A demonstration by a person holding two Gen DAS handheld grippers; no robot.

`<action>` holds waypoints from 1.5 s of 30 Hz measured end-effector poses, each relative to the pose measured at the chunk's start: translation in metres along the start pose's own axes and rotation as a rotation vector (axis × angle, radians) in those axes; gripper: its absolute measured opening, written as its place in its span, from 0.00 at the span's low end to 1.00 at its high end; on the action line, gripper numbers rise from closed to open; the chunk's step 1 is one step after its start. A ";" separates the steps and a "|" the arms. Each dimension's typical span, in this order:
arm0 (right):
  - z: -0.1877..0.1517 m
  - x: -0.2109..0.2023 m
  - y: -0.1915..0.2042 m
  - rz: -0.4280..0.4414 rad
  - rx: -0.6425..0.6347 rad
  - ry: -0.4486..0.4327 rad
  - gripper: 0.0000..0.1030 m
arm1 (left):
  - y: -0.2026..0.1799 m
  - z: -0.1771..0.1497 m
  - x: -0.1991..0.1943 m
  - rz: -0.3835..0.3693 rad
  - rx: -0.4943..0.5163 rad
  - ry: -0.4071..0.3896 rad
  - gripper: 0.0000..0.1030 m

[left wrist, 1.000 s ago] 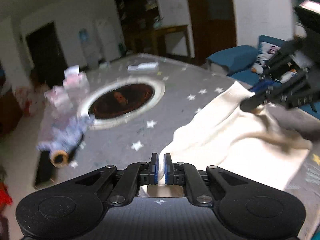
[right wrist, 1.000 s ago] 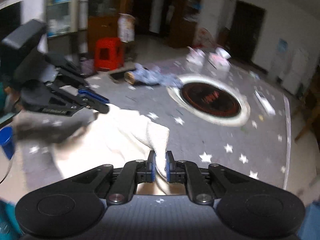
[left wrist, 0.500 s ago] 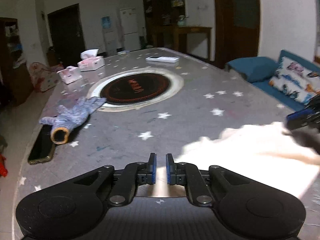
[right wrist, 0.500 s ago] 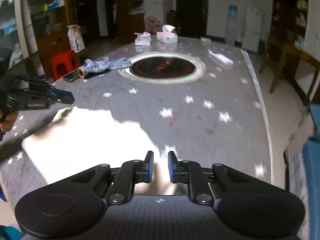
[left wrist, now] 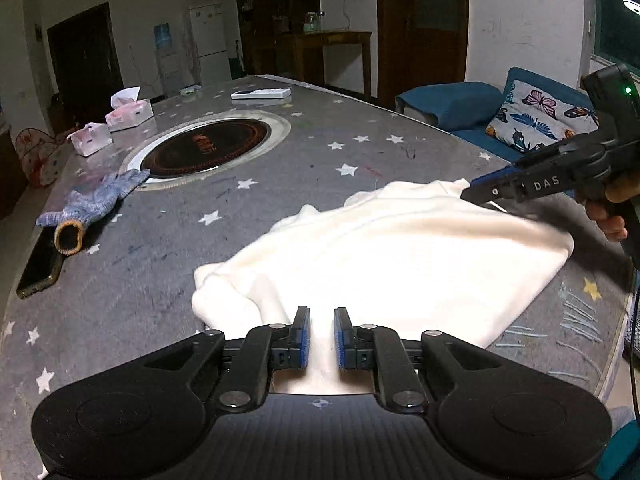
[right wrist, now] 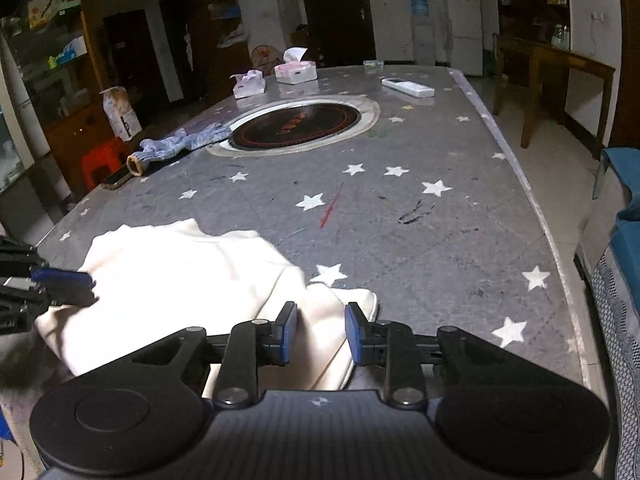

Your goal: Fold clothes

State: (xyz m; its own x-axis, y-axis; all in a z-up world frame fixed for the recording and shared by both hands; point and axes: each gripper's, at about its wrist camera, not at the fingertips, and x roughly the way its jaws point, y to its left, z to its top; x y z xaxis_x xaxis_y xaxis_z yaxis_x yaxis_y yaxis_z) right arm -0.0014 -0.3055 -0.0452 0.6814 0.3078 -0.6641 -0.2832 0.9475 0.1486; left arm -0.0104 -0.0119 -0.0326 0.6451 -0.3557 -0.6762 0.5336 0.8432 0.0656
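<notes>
A cream-white garment (left wrist: 400,256) lies folded on the grey star-patterned table (left wrist: 280,176), near its front edge. My left gripper (left wrist: 319,338) is open, its jaws a little apart above the garment's near edge. My right gripper (right wrist: 319,332) is open wider, over the garment's right corner (right wrist: 332,320). In the left wrist view the right gripper (left wrist: 480,192) sits at the garment's far right corner. In the right wrist view the left gripper (right wrist: 76,288) is at the garment's left edge. The garment (right wrist: 180,272) lies flat and loose.
A round black hotplate (left wrist: 208,146) is set in the table's middle. A blue knitted glove (left wrist: 92,204) and a dark phone (left wrist: 40,268) lie at the left. Two tissue boxes (left wrist: 128,114) and a white remote (left wrist: 262,94) lie at the far end. A blue sofa (left wrist: 500,116) stands to the right.
Both grippers have let go of the garment and opened. It was held up and is now laid down flat on the table. Both grippers stay low at its edges.
</notes>
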 end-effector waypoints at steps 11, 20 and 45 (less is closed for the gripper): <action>0.000 0.005 0.000 0.005 0.030 -0.035 0.29 | -0.002 -0.004 -0.001 -0.006 0.002 0.005 0.15; 0.002 0.009 0.007 0.019 -0.017 -0.035 0.04 | -0.003 -0.003 -0.001 -0.005 0.000 0.012 0.16; 0.030 0.019 0.043 0.072 -0.063 -0.026 0.16 | 0.034 0.031 0.018 -0.047 -0.122 0.008 0.17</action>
State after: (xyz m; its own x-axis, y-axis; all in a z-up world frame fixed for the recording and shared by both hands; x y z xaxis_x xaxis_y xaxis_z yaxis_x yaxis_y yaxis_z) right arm 0.0194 -0.2566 -0.0297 0.6746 0.3776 -0.6343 -0.3730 0.9159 0.1484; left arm 0.0362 -0.0021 -0.0200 0.6164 -0.3929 -0.6824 0.4924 0.8686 -0.0554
